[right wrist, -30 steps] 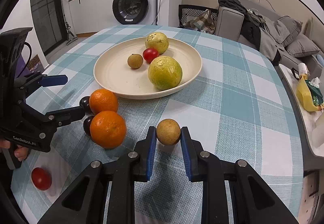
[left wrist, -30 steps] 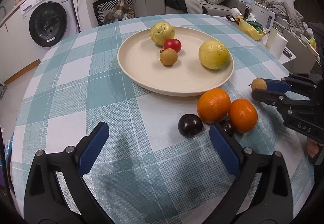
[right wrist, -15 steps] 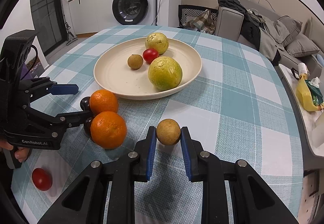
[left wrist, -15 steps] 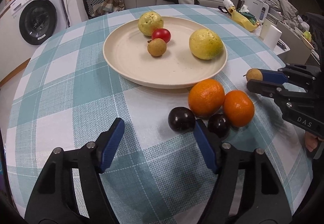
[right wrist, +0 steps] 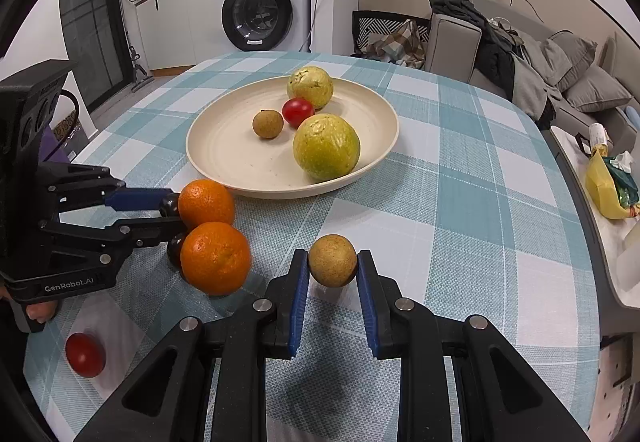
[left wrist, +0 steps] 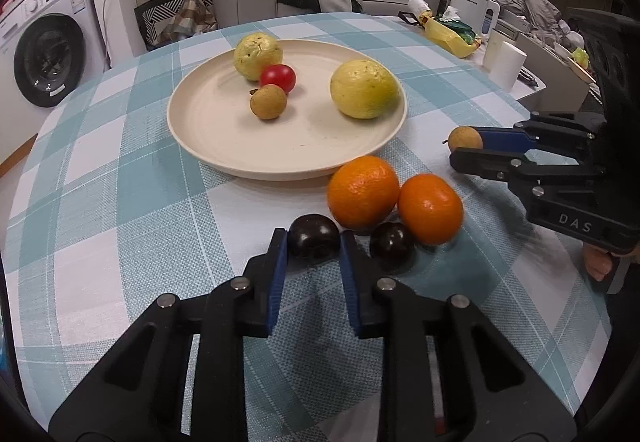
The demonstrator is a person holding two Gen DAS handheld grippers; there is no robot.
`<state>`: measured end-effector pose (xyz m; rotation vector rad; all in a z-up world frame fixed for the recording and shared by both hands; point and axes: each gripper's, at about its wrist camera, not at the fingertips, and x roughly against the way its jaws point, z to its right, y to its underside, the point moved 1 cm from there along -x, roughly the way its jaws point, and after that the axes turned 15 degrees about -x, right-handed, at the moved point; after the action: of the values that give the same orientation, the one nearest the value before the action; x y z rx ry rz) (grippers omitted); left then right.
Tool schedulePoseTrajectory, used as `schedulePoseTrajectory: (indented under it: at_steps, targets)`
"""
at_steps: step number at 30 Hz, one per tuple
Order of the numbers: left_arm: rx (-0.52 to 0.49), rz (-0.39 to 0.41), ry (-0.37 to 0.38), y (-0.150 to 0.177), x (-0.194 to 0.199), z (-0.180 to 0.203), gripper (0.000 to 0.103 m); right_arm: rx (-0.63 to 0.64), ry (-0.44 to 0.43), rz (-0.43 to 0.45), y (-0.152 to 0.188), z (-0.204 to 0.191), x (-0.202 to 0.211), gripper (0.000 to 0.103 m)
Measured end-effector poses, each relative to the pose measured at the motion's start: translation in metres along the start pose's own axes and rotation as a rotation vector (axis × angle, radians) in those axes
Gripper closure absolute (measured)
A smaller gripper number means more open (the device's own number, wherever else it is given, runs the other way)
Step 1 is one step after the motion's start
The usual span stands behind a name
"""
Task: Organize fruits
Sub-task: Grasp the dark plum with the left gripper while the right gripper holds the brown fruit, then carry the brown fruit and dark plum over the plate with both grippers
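A cream plate (left wrist: 224, 146) (right wrist: 224, 158) holds two yellow-green guavas, a red tomato (left wrist: 278, 77) and a brown longan (left wrist: 268, 102). In front of it lie two oranges (left wrist: 363, 191) (left wrist: 430, 208) and two dark plums. My left gripper (left wrist: 313, 246) is shut on the nearer dark plum (left wrist: 314, 238) on the cloth; the other plum (left wrist: 391, 247) sits just right of it. My right gripper (right wrist: 333, 270) is shut on a brown longan (right wrist: 332, 260), also seen in the left wrist view (left wrist: 464, 138).
A red tomato (right wrist: 85, 354) lies on the cloth near the table's front left edge. A yellow bag (right wrist: 608, 186) and white cup (left wrist: 502, 60) stand on a side surface right of the table. Sofa and washing machine stand behind.
My left gripper moved forward to the dark plum and closed on it. The right gripper with the longan has stayed put.
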<state>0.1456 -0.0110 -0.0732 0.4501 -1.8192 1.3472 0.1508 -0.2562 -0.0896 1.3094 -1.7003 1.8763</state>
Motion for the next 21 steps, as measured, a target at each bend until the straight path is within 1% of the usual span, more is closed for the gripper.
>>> schedulePoseTrajectory:
  at_steps: [7, 14, 21]
  targets:
    - [0.012, 0.024, 0.007, 0.002, 0.007, -0.002, 0.08, -0.005, -0.005, 0.01, -0.001, -0.001, 0.003, 0.078]
    - [0.04, 0.058, -0.003, 0.004, 0.017, -0.009, 0.08, -0.01, -0.021, 0.034, -0.002, -0.003, 0.007, 0.078]
    - [0.06, 0.123, -0.027, 0.003, 0.031, -0.016, 0.08, -0.015, -0.05, 0.074, -0.004, -0.006, 0.013, 0.078]
